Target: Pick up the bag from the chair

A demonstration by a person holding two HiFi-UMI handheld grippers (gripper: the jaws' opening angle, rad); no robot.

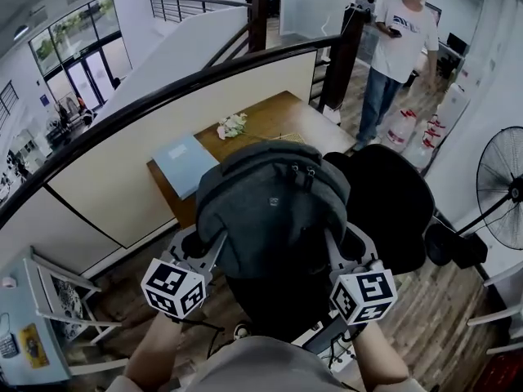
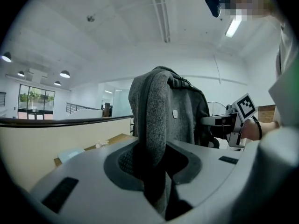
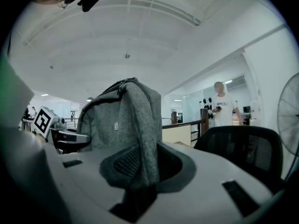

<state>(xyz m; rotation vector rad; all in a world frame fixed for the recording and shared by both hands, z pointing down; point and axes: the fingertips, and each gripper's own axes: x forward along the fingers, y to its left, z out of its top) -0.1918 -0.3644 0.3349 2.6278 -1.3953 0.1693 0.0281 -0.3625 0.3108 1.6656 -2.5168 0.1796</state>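
The left tool [image 2: 154, 171] and right tool [image 3: 140, 171] each pinch just a thin fold of the bag [image 1: 274, 211], so its weight may tug the cloth free, dropping it onto the chair [image 1: 400, 211]

No writing can be read: the tag [image 2: 174, 114] on the bag [image 1: 274, 211] and the print on the shirt [image 1: 406, 31] are too small.

Matt, rough-woven grey cloth bag [image 1: 274, 211]
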